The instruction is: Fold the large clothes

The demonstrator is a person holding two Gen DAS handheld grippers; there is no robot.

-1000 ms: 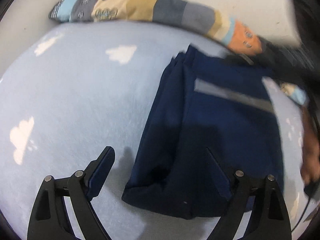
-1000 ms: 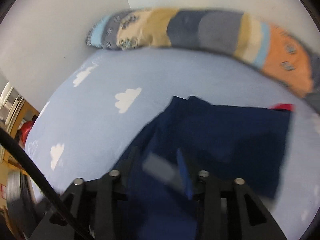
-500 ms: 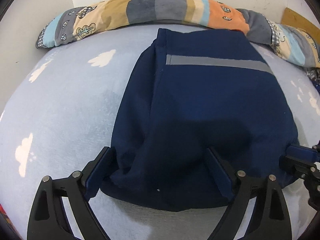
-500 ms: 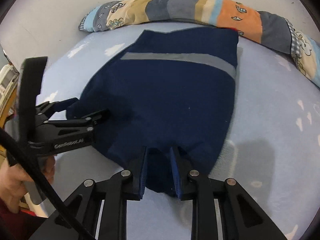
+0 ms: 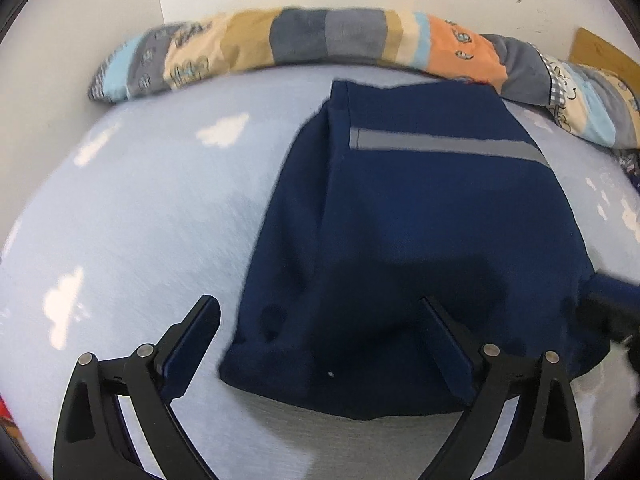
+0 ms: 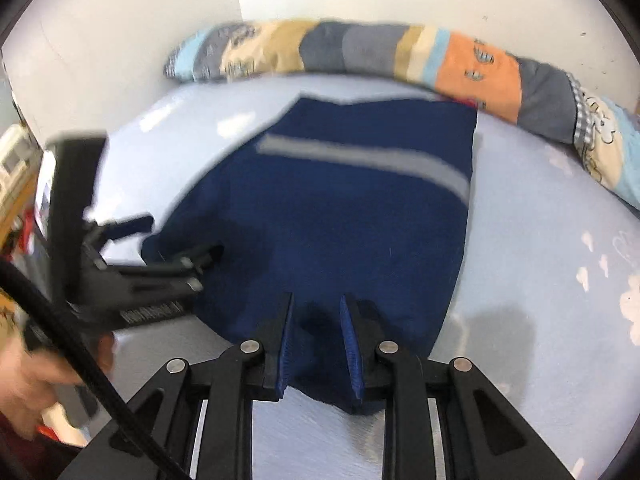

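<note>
I see the folded navy garment (image 5: 420, 220) lying lengthwise on the bed (image 5: 140, 220), near hem pinched in my right hand-held gripper (image 6: 316, 340), left hand-held gripper (image 5: 320, 344) wide open, straddling its corner.

Left gripper (image 6: 176, 240) and hand (image 6: 44, 384) blurred

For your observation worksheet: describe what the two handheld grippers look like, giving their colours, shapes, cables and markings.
Both the left gripper and the right gripper have black angular finger frames with silver rivets and triangular cut-outs, and blue pads inside. A black cable crosses the right view. White lettering, blurred, marks the left gripper's side.
</note>
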